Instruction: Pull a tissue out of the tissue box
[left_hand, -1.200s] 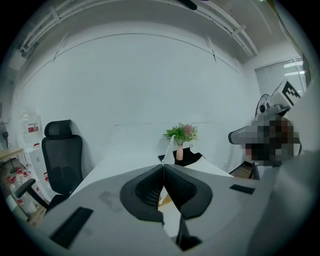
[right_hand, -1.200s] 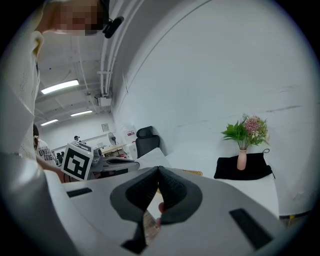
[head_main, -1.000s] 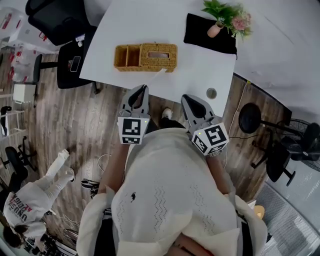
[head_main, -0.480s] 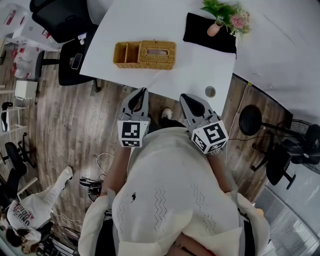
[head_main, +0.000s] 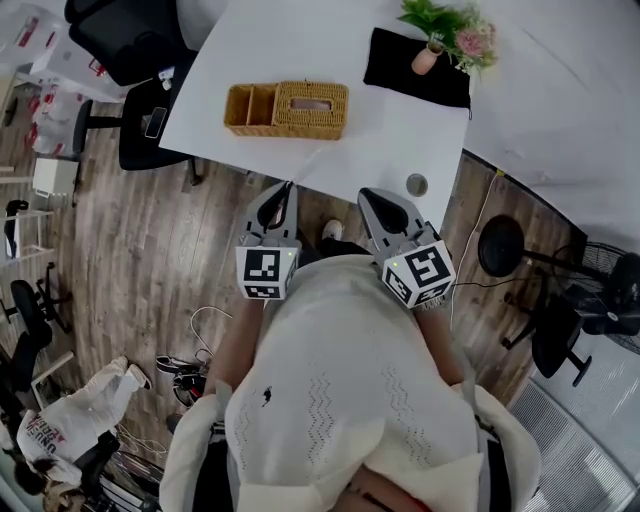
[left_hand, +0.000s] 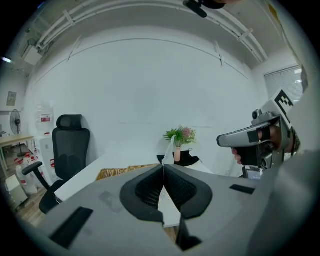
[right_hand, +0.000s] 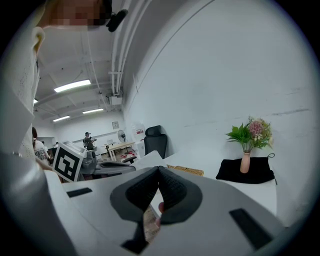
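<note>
As both tools are held close in front of the person's body, short of the table edge, neither is engaged with the work. Left gripper (head_main: 283, 190): jaws pressed fully together, nothing held between them. Right gripper (head_main: 376, 197): jaws likewise closed tip to tip, and empty. The tissue box (head_main: 311, 108) — a wicker cover with a slot in its top — is found on the white table (head_main: 400, 135), well apart from both tools. An open wicker tray (head_main: 251, 108) abuts its left end as seen from the head. Whether a tissue stands proud of the slot cannot be told.

Risks noted:

- **Shut jaws.** A tool brought down on the slot would push the tissue in rather than take it — opening before the approach is judged necessary.
- **Loose box.** The box appears light and is unrestrained. A pull made at a slant, or with too thick a pinch, would likely lift or drag box and tray together unless the other tool is set on the cover.
- **Shallow pinch.** The tissue would be expected to tear or slip free.
- **Nearby items.** Beyond the box, a flower vase (head_main: 429, 60) on a black cloth (head_main: 400, 72) could be caught by a careless sweep.
</note>
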